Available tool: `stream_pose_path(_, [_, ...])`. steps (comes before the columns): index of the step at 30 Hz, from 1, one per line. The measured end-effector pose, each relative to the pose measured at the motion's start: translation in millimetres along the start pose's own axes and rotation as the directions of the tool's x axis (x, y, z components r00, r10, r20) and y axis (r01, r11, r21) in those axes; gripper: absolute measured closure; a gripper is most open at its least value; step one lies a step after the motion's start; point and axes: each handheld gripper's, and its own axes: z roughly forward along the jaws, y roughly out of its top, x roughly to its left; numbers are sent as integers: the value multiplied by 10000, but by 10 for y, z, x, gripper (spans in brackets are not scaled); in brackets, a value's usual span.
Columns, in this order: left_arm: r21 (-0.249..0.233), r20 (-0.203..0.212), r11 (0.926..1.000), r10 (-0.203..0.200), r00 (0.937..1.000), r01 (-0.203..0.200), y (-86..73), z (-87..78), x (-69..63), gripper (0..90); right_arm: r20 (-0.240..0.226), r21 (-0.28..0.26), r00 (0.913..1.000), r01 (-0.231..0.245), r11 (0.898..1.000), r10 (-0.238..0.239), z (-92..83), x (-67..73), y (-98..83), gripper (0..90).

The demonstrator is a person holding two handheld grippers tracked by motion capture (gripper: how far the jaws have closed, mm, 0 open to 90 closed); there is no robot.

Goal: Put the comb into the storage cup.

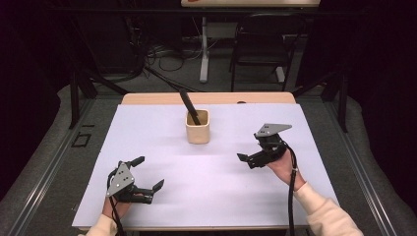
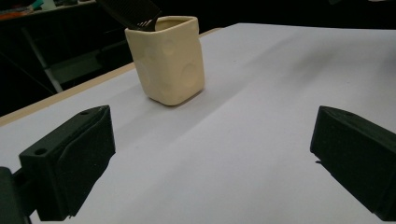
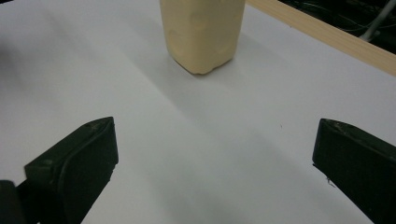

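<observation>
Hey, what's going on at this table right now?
A person sits at a white-covered table holding a two-jaw gripper in each hand. The left gripper and right gripper are both open, holding nothing, and point toward a cream cup standing upright near the table's far middle. A black comb-like tool leans inside the cup. Neither gripper touches the cup.

table bright | surroundings dark | shadows soft | tongs blurred

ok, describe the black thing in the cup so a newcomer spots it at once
Start at the white sheet covering the table. Toward its far middle stands a cream square cup. The black comb stands in it, leaning far-left over the rim: the sole dark, slim item between both open grippers.
</observation>
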Motion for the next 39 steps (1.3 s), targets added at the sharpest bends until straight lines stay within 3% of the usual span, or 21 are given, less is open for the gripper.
stream_pose_path(9, [53,-22,10000,-3,10000,3,-1,7,-6,0,499,-7,9983,-312,9995,312,-167,19,-340,0])
stream_pose_path(20, [59,-5,10000,-31,10000,31,-6,10,-5,0,1033,-325,9943,-223,9992,256,-276,126,-676,0])
stream_pose_path(39, [138,2,9999,-39,10000,39,-13,20,-8,0,1441,-679,9889,452,9967,-350,-423,315,-915,0])
